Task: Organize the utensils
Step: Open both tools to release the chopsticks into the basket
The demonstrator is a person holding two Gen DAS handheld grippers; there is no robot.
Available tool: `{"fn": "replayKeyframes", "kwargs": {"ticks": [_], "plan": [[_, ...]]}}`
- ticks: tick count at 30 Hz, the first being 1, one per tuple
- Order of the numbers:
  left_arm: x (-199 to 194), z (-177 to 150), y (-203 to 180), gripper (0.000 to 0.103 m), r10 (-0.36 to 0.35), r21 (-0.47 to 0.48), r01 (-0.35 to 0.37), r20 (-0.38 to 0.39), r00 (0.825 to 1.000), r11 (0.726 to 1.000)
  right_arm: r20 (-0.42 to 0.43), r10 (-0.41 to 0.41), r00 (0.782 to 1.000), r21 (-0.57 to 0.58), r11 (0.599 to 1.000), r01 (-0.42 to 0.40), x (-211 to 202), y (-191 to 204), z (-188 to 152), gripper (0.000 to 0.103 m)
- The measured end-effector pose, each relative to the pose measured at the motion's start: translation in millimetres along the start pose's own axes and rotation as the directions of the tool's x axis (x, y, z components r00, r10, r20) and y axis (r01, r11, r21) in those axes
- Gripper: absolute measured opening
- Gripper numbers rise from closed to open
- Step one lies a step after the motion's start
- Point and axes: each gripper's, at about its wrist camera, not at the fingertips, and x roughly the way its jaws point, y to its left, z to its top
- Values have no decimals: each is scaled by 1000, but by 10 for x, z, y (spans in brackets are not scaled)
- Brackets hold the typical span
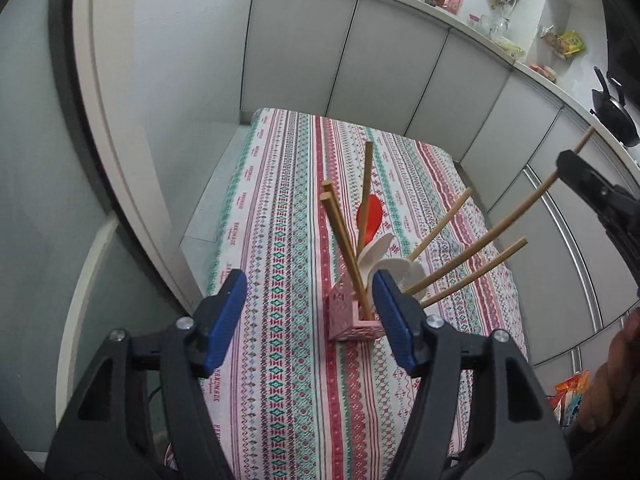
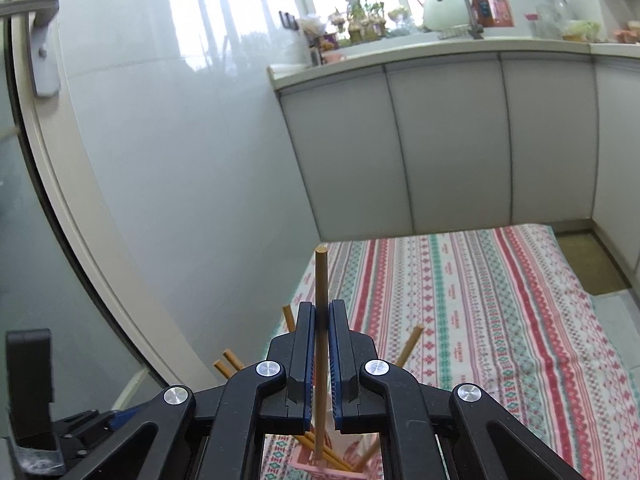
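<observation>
Pink perforated utensil holder (image 1: 354,320) stands on the patterned tablecloth (image 1: 288,380), loaded with wooden chopsticks (image 1: 346,248), white spoons (image 1: 384,260) and one red spoon (image 1: 370,216), all leaning outward. My right gripper (image 2: 321,320) is clenched on a single chopstick (image 2: 321,276), upright between the pads, its lower end down at the holder's rim. My left gripper (image 1: 310,316) is released, jaws spread with nothing between them, hovering just in front of the holder. Grey cabinets (image 1: 380,64) behind the table.

A home kitchen: white cabinets (image 2: 448,148), a sink tap (image 2: 456,0) by the window, probably a wok (image 1: 614,114).
</observation>
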Motion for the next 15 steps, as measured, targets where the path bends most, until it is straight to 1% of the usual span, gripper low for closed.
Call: {"fn": "replayKeyframes", "kwargs": {"ticks": [6,13,15], "plan": [[10,35,70,66,-4,-12,4,-4,1000,1000,-68,-31,997,-70,997,26,321,144,-140,5],[26,40,108,66,-5,-20,5,-11,1000,1000,-155,-54,986,-108,993,37,609,186,-347,5],[30,48,108,66,-5,-22,5,-11,1000,1000,-155,-64,986,-119,992,46,646,196,-378,5]]}}
